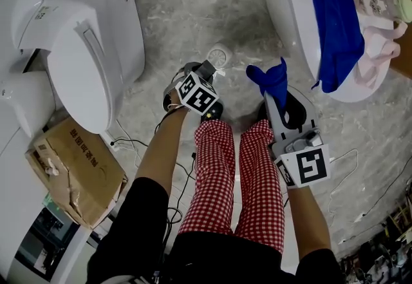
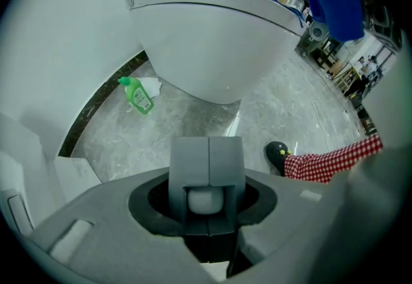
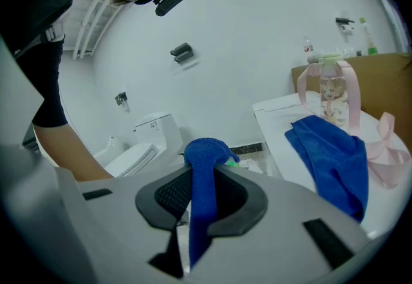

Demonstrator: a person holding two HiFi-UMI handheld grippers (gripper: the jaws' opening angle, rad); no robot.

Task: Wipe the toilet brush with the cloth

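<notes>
– Jaws on the left gripper [image 2: 207,151], what do they have?
– They are closed round the rounded white handle end of the toilet brush [image 2: 205,200]. That gripper points steeply down over the grey floor [image 1: 174,12], between the toilet [image 1: 84,38] and the white tub [image 1: 290,18].
– And the right gripper [image 3: 205,196]?
– Its jaws pinch the blue cloth [image 3: 205,151], which bunches up past the tips. The cloth is held apart from the brush, to its right. A second blue cloth [image 1: 335,28] lies draped on the tub.
</notes>
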